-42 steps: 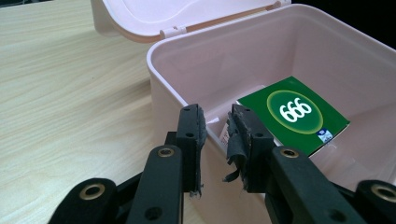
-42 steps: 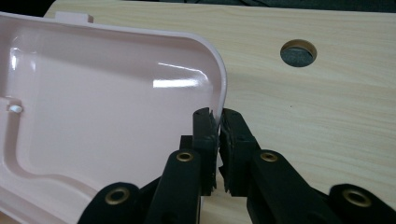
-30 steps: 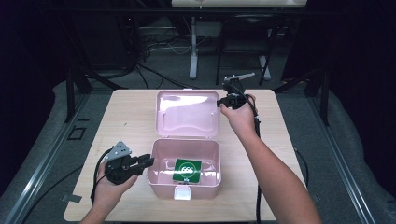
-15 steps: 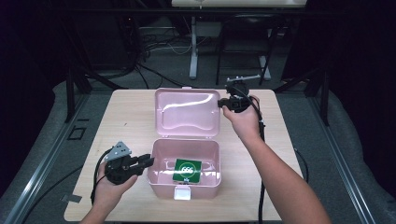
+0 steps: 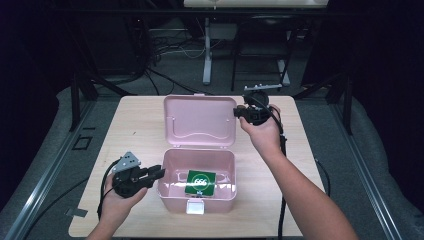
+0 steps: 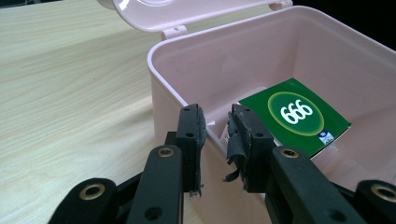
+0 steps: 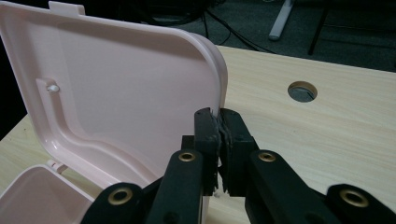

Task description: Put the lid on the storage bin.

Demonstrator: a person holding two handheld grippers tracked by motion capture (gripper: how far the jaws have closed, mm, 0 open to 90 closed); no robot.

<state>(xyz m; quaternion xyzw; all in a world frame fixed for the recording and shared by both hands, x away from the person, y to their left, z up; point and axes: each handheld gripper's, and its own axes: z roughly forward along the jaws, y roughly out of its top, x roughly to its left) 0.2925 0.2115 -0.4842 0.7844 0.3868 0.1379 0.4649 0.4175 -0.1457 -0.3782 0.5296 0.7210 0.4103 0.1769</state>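
Note:
A pink plastic box (image 5: 167,192) stands open near the front of the wooden table (image 5: 135,125). A green card marked 666 (image 5: 201,182) lies flat on its bottom (image 6: 294,116). My left gripper (image 5: 160,172) straddles the box's left wall (image 6: 177,88), its pads closed on the rim (image 6: 215,123). The hinged lid (image 5: 200,120) stands raised behind the box. My right gripper (image 5: 238,112) is shut on the lid's right edge (image 7: 219,123), and the lid's inner face (image 7: 121,93) shows to its left.
A white latch (image 5: 195,206) hangs on the box's front wall. A round hole (image 7: 302,91) pierces the tabletop right of the lid. Bare wood lies left of the box. Stand legs and cables (image 5: 207,55) sit on the dark floor beyond the far edge.
My right gripper has crept a little toward me with the lid's edge in it. The left gripper and the box have stayed put.

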